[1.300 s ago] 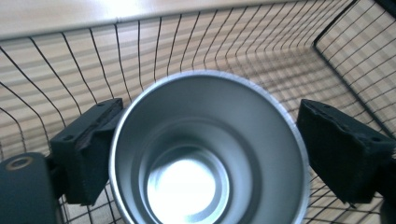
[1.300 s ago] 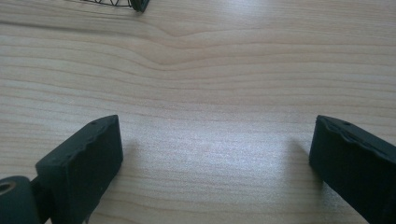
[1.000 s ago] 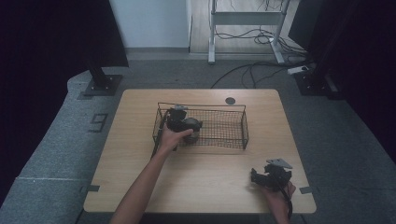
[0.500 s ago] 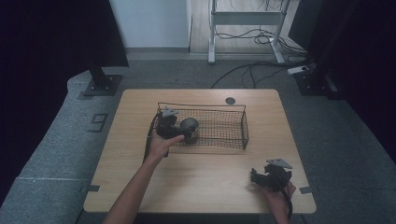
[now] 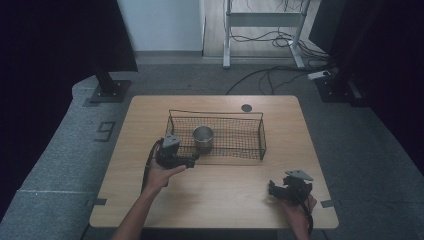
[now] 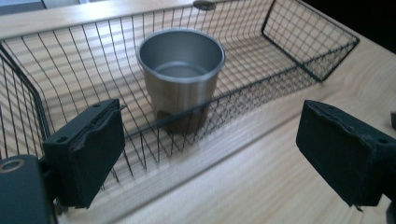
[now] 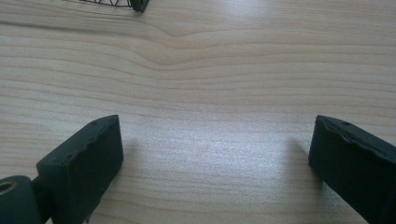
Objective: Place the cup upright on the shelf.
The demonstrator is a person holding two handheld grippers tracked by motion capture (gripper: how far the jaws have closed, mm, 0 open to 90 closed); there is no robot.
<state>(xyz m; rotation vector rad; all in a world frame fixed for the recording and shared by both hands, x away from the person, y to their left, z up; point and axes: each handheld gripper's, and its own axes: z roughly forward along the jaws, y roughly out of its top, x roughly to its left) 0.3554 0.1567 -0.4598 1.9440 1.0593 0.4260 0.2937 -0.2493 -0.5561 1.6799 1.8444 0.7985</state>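
Observation:
A steel cup (image 5: 203, 138) (image 6: 180, 70) stands upright in the left part of a black wire basket (image 5: 250, 152) (image 6: 303, 56) on the wooden table (image 5: 220, 190). My left gripper (image 5: 192, 159) (image 6: 210, 158) is open just outside the basket's near left corner, jaws wide apart and pointing at the cup, nothing between them. My right gripper (image 5: 272, 189) (image 7: 215, 163) is open low over bare wood near the table's front right, jaws empty.
A small dark disc (image 5: 246, 107) lies on the table behind the basket. The basket's corner (image 7: 135, 4) shows at the top of the right gripper view. Dark stands and cables sit on the floor beyond the table.
My left gripper has let go of the cup inside the basket and drawn back toward me and left, out of the basket. The right gripper has stayed still.

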